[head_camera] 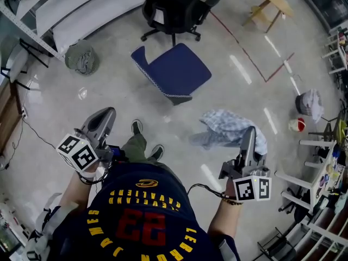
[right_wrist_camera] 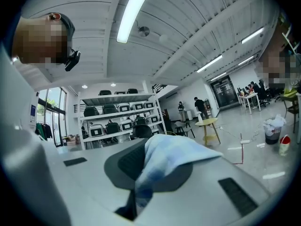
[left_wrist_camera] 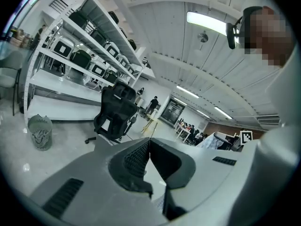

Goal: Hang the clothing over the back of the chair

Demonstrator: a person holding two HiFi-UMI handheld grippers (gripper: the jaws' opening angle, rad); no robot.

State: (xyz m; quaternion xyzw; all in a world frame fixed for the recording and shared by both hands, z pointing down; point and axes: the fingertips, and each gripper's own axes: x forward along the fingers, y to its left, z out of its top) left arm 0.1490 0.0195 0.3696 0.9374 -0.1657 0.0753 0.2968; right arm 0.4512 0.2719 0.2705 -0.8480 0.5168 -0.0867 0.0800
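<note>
Looking at a blue chair [head_camera: 173, 69] out ahead of both claws, a bit left of the right claw [head_camera: 249, 132], with a black office chair [head_camera: 174, 4] further out past it. Can't tell from up here which side the blue one's back is on. Got the pale blue checked shirt [head_camera: 228, 125] clenched in the right claw, bunched at its tip, looks off the floor. Left claw [head_camera: 106, 116] pinched closed on nothing. Best bet: grab a free edge with the left claw, spread it wide, lift above the backrest, drape roughly equal halves either side. Seems to trail crosswise, long axis running from the right claw's tip off to its left.
</note>
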